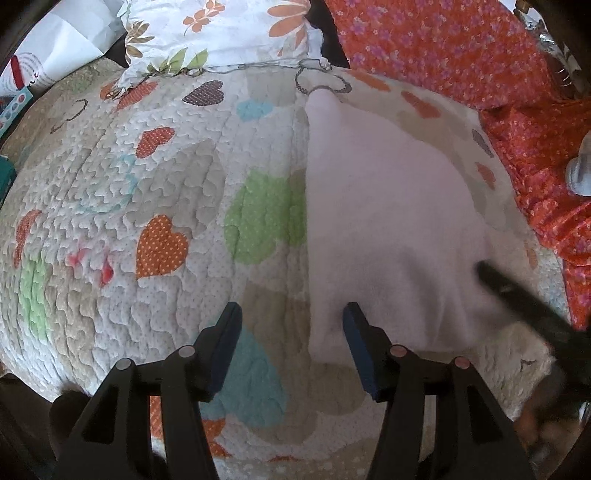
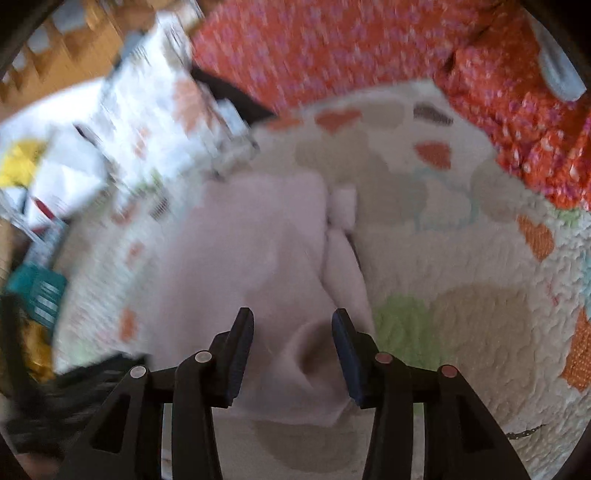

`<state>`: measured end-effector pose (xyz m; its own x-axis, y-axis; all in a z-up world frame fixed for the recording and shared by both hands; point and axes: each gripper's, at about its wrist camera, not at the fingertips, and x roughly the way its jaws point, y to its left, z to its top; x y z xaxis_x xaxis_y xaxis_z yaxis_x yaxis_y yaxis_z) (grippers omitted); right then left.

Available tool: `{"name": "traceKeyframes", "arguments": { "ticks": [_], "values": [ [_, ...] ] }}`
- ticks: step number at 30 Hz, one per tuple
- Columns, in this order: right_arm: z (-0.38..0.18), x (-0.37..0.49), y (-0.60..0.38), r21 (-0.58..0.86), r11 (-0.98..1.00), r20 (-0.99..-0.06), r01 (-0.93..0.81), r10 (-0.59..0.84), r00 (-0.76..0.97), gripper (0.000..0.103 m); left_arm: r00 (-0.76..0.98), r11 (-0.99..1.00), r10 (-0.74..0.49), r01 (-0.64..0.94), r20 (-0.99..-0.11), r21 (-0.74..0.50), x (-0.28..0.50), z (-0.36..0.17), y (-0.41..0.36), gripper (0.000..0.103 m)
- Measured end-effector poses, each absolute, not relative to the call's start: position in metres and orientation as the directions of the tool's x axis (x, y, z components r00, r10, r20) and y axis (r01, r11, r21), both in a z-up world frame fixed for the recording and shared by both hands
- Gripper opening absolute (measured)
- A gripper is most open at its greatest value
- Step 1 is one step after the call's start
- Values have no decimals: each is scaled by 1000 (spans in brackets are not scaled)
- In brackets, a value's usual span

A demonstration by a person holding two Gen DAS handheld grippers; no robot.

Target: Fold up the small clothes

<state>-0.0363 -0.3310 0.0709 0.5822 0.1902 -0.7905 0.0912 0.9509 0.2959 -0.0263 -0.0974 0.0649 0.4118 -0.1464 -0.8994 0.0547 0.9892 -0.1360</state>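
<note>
A pale pink garment (image 1: 388, 221) lies flat on the heart-patterned quilt (image 1: 110, 184). In the left wrist view my left gripper (image 1: 291, 308) is open just above the garment's near left edge, and nothing is pinched between its fingers. A dark blurred part of the other gripper (image 1: 524, 299) reaches over the garment's right side. The right wrist view is blurred. There the garment (image 2: 251, 251) lies folded lengthwise on the quilt (image 2: 461, 332), and my right gripper (image 2: 292, 313) is open over a raised pucker of the cloth, its pads apart from it.
A floral pillow (image 1: 221, 33) and a white paper bag (image 1: 48, 48) sit at the quilt's far edge. Orange flowered fabric (image 1: 461, 48) lies bunched along the far right. A teal box (image 2: 37, 291) stands beyond the quilt's left edge.
</note>
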Motion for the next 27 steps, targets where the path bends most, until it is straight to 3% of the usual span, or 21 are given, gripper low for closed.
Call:
{"name": "traceKeyframes", "arguments": {
  "ticks": [1, 3, 5, 13, 15, 18, 19, 20, 22, 27],
  "values": [
    [58, -33, -332, 319, 943, -806, 98, 215, 552, 30, 409, 989, -146, 52, -901, -137, -28, 66, -95, 57],
    [41, -33, -343, 435, 892, -791, 120, 316, 524, 24, 409, 990, -139, 48, -902, -131, -29, 68, -90, 58],
    [39, -39, -357, 505, 853, -762, 131, 369, 533, 11, 417, 991, -132, 46, -899, -124, -29, 71, -84, 58],
    [36, -58, -375, 396, 894, -843, 210, 263, 470, 9, 417, 986, -163, 39, -894, -162, -19, 71, -75, 59],
    [39, -54, -373, 378, 903, -852, 206, 252, 458, 10, 411, 981, -189, 41, -892, -189, -12, 72, -71, 63],
    [64, -57, -381, 452, 872, -793, 190, 295, 533, 15, 415, 973, -224, 48, -882, -225, 2, 71, -64, 79],
    [73, -58, -385, 473, 862, -767, 184, 300, 567, 26, 412, 969, -242, 63, -878, -237, 8, 70, -64, 80],
    [79, -55, -386, 480, 858, -753, 183, 295, 588, 44, 405, 963, -268, 86, -874, -255, 15, 67, -65, 80],
    [83, -43, -390, 472, 862, -748, 185, 282, 600, 63, 387, 951, -309, 127, -869, -282, 31, 58, -68, 81],
    [53, 5, -391, 437, 872, -799, 221, 263, 541, 63, 346, 889, -458, 166, -819, -427, 65, 38, -74, 83]
  ]
}}
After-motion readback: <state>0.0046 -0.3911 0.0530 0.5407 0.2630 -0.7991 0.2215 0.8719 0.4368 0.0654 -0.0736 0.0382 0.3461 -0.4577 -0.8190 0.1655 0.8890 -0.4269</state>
